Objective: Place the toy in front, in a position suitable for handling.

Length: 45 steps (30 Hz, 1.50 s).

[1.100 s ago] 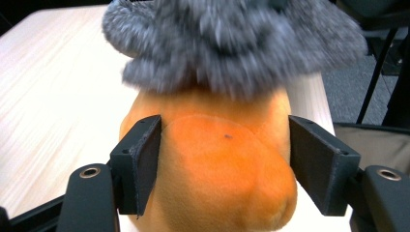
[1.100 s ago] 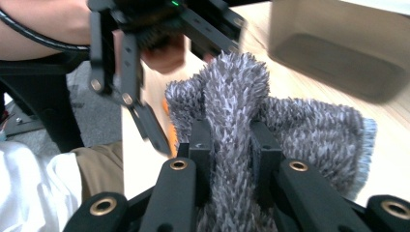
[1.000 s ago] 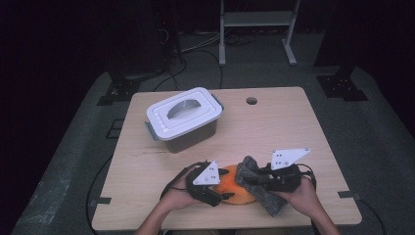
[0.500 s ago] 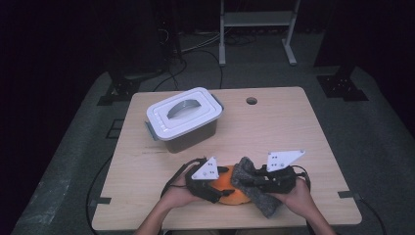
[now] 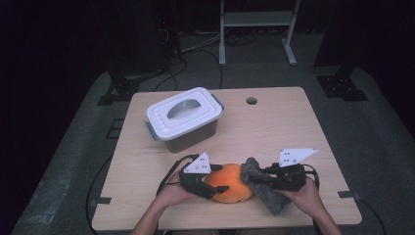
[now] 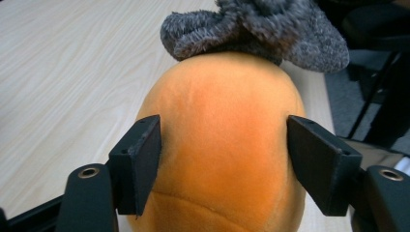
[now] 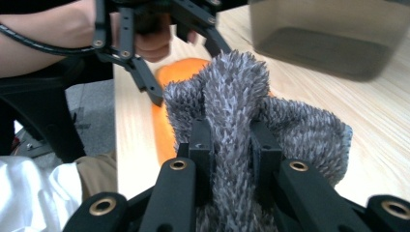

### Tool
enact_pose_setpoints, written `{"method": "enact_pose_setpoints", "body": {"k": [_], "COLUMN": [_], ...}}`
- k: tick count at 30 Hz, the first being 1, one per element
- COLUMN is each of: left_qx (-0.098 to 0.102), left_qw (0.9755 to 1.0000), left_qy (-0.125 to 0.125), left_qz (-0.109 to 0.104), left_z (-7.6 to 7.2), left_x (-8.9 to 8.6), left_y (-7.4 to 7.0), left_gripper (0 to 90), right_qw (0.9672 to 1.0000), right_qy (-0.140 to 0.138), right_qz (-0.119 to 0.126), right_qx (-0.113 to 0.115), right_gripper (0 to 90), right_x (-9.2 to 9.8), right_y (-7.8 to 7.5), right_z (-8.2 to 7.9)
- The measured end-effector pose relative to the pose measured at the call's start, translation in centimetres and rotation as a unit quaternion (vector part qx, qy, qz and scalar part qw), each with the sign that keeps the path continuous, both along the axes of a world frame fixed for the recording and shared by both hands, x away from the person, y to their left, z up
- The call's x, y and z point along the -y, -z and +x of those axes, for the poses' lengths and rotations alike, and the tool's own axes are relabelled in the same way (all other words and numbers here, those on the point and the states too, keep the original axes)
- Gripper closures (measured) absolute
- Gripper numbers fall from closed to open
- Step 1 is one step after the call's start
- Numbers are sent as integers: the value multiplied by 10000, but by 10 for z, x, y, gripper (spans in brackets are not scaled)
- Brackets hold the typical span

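Note:
An orange plush toy (image 5: 229,183) lies near the table's front edge. My left gripper (image 5: 218,188) grips it from the left, and in the left gripper view both jaws press against the sides of the plush (image 6: 222,145). A grey fuzzy cloth (image 5: 266,193) rests against the plush's right end and drapes toward the front edge. My right gripper (image 5: 257,177) is shut on a fold of this cloth (image 7: 232,96), pinched between its jaws. In the right gripper view the left gripper (image 7: 159,48) sits beyond the cloth.
A clear plastic box with a white lid and grey handle (image 5: 185,117) stands at the back left of the wooden table (image 5: 284,127). The same box (image 7: 333,38) is close by in the right gripper view. A small round hole (image 5: 251,101) is near the far edge.
The right gripper has shifted slightly and brought the grey cloth down against the plush's right end. The left gripper has stayed on the plush.

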<state>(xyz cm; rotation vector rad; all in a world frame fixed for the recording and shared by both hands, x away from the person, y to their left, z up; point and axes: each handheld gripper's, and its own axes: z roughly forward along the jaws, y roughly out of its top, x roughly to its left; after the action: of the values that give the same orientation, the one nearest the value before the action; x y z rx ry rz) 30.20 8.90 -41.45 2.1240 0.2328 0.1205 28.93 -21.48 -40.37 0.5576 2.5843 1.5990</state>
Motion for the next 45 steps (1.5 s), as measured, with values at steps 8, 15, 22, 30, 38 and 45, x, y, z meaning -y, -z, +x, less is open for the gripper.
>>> {"method": "enact_pose_setpoints", "body": {"k": [8, 15, 22, 30, 38, 45], "left_qx": [274, 1124, 811, 654, 492, 200], "left_qw": [9987, 9912, 9952, 9969, 9983, 9996], "left_qy": [-68, -692, -512, -363, -249, -142], "left_qz": [414, 85, 212, 250, 214, 142], "left_z": [-4, -11, -10, -14, -13, -9], "left_x": [17, 23, 26, 23, 23, 22], "left_y": [-1, -4, 3, 5, 2, -9], "left_gripper": [127, 388, 307, 293, 230, 99], "right_qw": [9996, 9993, 9996, 9989, 9997, 9981], "right_qy": [-160, 300, 235, 306, 162, -409], "right_qz": [-222, -39, -121, -226, 47, -359], "right_qx": [31, 226, 106, -263, -183, -288], "right_gripper": [750, 751, 751, 750, 749, 749], "right_x": [-17, -7, -12, 7, -2, -18], "right_y": [5, -7, 3, 17, 7, 19], "right_z": [-2, 3, 8, 10, 7, -3]}}
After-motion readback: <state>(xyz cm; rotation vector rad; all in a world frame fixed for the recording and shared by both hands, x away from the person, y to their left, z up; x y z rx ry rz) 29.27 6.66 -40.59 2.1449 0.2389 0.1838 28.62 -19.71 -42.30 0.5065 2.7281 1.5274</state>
